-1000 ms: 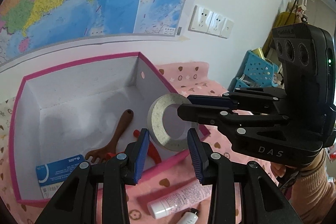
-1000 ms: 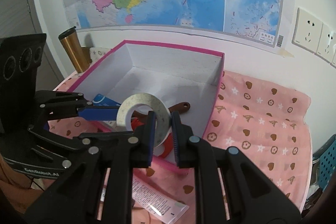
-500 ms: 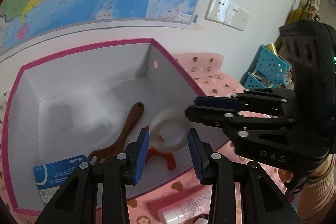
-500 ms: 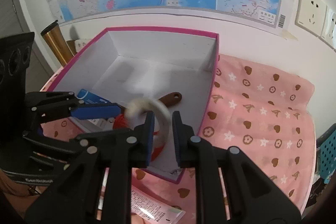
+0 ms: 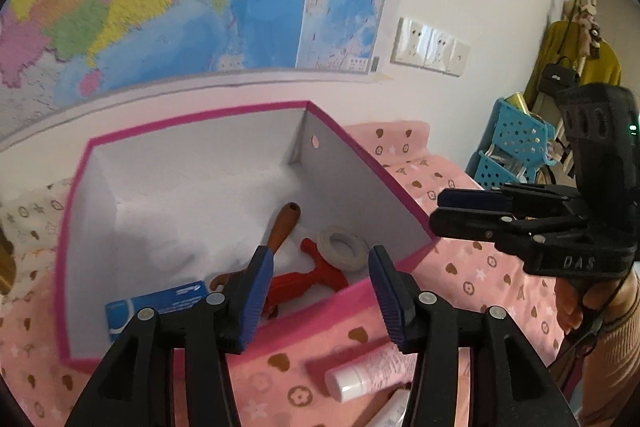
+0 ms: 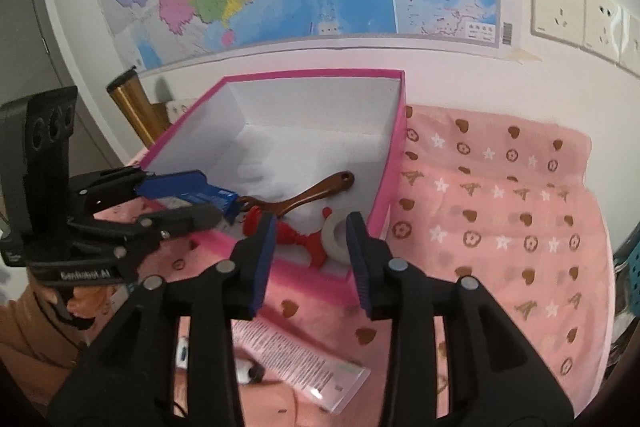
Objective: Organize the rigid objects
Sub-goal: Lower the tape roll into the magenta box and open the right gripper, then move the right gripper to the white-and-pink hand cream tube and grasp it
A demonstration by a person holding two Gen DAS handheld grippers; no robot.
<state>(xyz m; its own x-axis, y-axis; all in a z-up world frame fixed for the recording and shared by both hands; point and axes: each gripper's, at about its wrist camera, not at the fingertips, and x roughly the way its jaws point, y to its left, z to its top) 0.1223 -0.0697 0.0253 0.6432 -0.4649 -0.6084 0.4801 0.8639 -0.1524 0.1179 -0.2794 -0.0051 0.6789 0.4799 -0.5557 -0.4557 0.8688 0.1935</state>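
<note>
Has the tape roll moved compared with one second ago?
Yes. The tape roll has dropped from the right hand-held gripper above the rim onto the floor of the pink box, beside the red tool.

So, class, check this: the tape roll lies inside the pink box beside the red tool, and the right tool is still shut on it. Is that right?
One part is wrong. The tape roll does lie inside the pink box beside the red tool, but the right tool is open and empty, no longer shut on it. The right wrist view shows this.
</note>
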